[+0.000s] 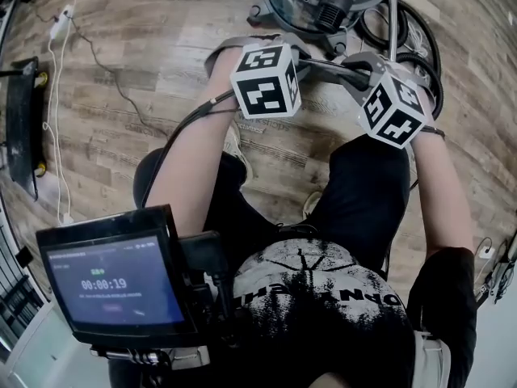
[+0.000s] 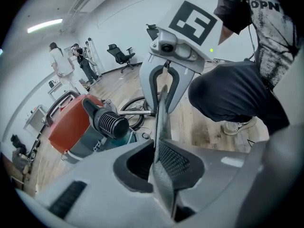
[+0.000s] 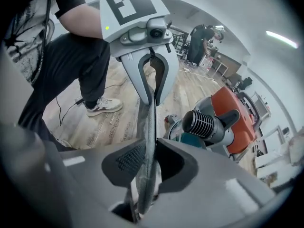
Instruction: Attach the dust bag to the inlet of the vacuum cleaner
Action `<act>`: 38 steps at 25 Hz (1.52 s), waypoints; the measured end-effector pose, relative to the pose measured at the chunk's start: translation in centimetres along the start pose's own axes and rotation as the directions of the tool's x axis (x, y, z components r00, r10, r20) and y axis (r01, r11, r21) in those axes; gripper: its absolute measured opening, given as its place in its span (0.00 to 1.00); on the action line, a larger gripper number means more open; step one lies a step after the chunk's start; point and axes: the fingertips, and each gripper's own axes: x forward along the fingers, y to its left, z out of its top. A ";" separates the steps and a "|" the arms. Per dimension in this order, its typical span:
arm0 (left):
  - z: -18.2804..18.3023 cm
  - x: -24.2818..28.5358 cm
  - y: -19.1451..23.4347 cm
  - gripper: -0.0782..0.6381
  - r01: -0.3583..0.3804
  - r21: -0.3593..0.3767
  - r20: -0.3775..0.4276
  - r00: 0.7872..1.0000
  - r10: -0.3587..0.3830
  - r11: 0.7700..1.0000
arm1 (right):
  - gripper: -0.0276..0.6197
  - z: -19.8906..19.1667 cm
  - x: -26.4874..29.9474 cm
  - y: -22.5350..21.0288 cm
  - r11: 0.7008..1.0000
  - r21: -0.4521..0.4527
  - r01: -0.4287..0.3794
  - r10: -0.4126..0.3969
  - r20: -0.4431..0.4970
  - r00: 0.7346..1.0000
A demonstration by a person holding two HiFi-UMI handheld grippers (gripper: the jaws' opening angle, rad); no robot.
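The dust bag [image 2: 160,120] hung edge-on between the two claws, above the wooden floor [image 2: 204,127] and near the orange vacuum cleaner [image 2: 71,122]. It was apparently spread flat so that its opening could be lined up with the inlet. The left claw [image 2: 156,151] was closed narrowly on one edge and seemed to carry it, while the right claw [image 3: 148,148] stood slightly wider, with the bag's other edge lying between its pads, seemingly unpinched, probably so that hand could shift its hold.
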 end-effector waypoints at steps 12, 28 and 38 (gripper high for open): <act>1.9 -1.8 3.1 0.17 -0.023 0.032 0.044 0.999 0.021 0.999 | 0.09 0.5 -1.9 -2.9 0.995 0.055 0.086 -0.085 -0.009 0.996; 2.1 -1.6 7.4 0.17 -0.033 0.051 0.055 0.998 0.030 0.998 | 0.09 0.7 -1.5 -7.0 0.978 0.144 0.149 -0.145 -0.038 0.989; 2.1 -2.3 8.4 0.17 -0.003 0.024 0.076 0.997 0.001 1.000 | 0.09 1.5 -2.0 -7.8 0.981 0.112 0.158 -0.156 -0.028 0.987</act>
